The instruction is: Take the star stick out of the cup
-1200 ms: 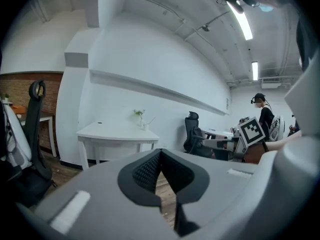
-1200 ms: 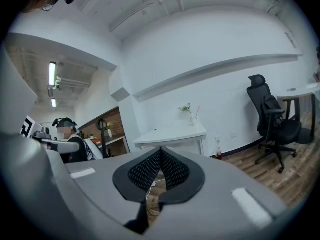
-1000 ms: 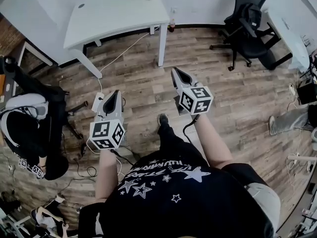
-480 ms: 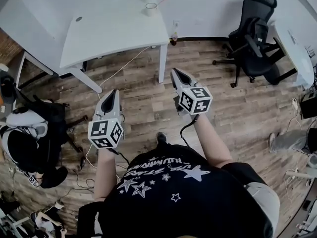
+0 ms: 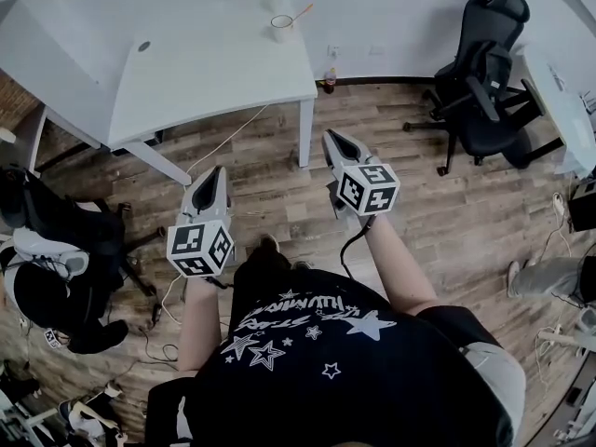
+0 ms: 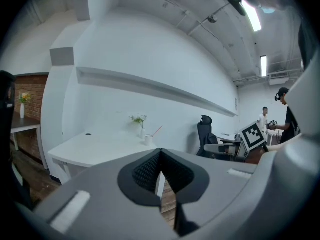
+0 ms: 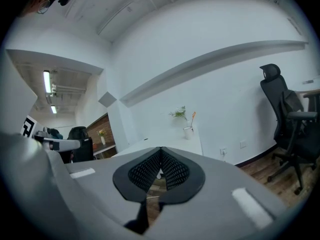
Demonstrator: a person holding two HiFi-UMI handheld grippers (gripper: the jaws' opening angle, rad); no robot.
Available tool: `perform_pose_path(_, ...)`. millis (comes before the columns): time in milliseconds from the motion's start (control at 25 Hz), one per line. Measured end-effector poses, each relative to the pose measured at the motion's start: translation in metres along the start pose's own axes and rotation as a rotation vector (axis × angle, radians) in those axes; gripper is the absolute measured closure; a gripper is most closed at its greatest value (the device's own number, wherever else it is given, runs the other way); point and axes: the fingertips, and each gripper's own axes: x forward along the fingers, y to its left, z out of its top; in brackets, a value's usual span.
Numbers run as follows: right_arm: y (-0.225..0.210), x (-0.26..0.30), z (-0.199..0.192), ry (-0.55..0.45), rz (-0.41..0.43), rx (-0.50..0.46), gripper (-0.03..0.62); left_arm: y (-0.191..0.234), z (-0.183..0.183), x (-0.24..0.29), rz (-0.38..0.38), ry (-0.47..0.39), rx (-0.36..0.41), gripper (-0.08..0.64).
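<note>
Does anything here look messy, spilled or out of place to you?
Nothing is spilled: the cup stands upright on the white table, the star stick leaning in it. The one untidy thing is a white cable trailing from the table across the floor, near the person's path, where a foot might catch it.

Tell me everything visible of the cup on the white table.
The cup is small, pale and round-rimmed, standing upright near the far edge of the white table, close to the wall. A thin stick with an orange-red top stands in it, leaning out over the rim to the right. A small vase with a green sprig stands close beside it. It is too distant to tell its material.
</note>
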Motion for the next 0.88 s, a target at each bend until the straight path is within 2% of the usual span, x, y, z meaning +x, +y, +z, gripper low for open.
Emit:
perform_pose_path(240,-0.02,0.027,0.004,0.015,-0.038,-0.003,0.577,0.02,-0.01,0.04,-0.021,0.029,-0.028,0.557)
perform_pose_path(480,-0.047,0.063,0.016,0.009,-0.072,-0.016,0.577,0.035,0.0,0.099,-0.065,0.022,-0.019,0.557)
perform_pose_path(880,-0.09,0.179,0.042,0.02,-0.125,-0.015,0.577,0.091,0.015,0.214,-0.114,0.052,-0.029,0.557)
